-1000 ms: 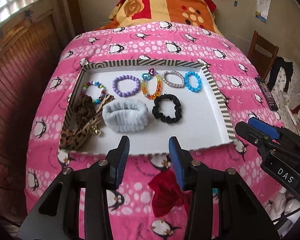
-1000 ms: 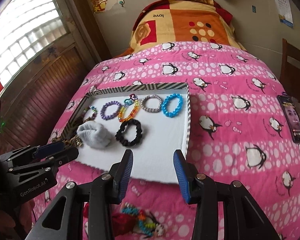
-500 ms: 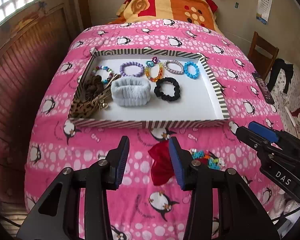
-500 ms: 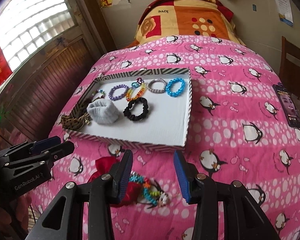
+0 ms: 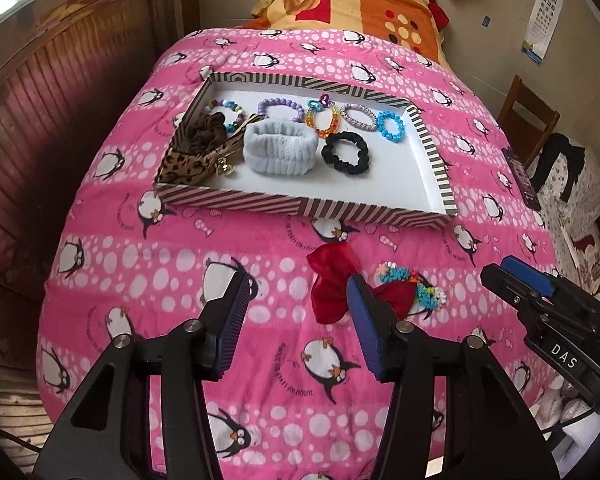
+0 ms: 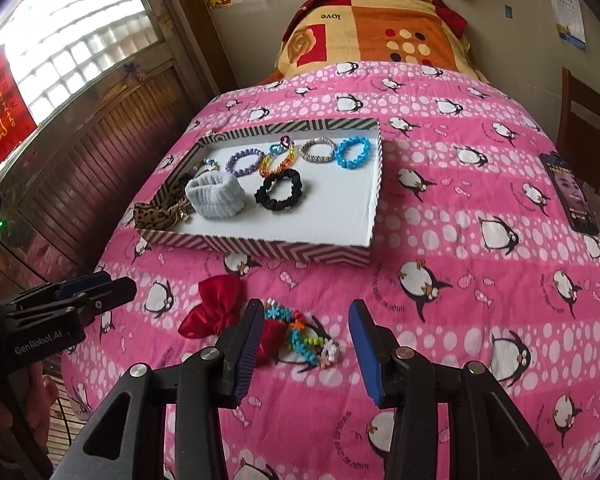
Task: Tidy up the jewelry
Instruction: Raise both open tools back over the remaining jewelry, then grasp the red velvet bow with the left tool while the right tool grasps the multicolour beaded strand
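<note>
- Pink penguin blanket [image 5: 172,280] lay soft and bumpy under the striped tray [image 5: 300,208].
- Red bow [image 6: 212,312] and bead bracelet [image 6: 300,336] lay touching, near the tray, outside it.
- Left gripper [image 5: 296,312] had just spread wider, empty; right gripper [image 6: 304,332] was spread, empty.
- A grab might have pinched blanket, or dragged both pieces together.

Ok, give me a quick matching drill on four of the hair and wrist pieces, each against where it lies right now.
Things:
1. black scrunchie
2. blue bead bracelet
3. red bow
4. leopard print band

Places:
A. on the pink blanket, outside the tray
B. far right corner of the tray
C. against the tray's left wall
D. middle of the tray, beside the grey band

Pairs: 1-D, 2-B, 3-A, 4-C
</note>
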`<state>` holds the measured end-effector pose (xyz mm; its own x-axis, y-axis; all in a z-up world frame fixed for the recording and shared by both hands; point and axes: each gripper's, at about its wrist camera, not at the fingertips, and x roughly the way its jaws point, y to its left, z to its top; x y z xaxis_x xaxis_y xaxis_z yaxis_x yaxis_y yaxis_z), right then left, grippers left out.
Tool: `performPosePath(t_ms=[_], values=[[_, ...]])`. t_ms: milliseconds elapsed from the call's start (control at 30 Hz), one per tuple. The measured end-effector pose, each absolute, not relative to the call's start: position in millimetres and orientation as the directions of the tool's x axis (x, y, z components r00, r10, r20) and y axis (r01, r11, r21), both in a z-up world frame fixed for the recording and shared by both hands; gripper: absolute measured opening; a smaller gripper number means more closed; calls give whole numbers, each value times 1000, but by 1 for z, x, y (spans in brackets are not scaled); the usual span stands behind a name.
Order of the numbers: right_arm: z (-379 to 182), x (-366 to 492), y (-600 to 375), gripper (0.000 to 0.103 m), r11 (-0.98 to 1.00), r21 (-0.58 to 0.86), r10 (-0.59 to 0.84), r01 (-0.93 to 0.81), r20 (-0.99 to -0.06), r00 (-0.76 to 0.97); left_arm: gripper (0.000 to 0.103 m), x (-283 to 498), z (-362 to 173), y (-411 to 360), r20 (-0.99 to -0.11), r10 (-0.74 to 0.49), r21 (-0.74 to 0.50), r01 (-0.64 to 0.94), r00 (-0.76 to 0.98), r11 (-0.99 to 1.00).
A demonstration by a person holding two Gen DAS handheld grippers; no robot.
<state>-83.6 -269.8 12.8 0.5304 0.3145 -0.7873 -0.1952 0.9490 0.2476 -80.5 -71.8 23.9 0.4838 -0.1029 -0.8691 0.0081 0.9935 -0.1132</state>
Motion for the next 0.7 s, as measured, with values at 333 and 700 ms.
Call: performPosePath(t_ms=[333,700], values=[[-2,-91,-270,42,950,246,311,-194,-812,494,51,-87,13,-51,-889,-138,-178,-52,436,983],[-18,-89,-258,43,946,245,317,-213,-841,439,52,-85,3,-49,-902,-173,-216,-65,396,974]])
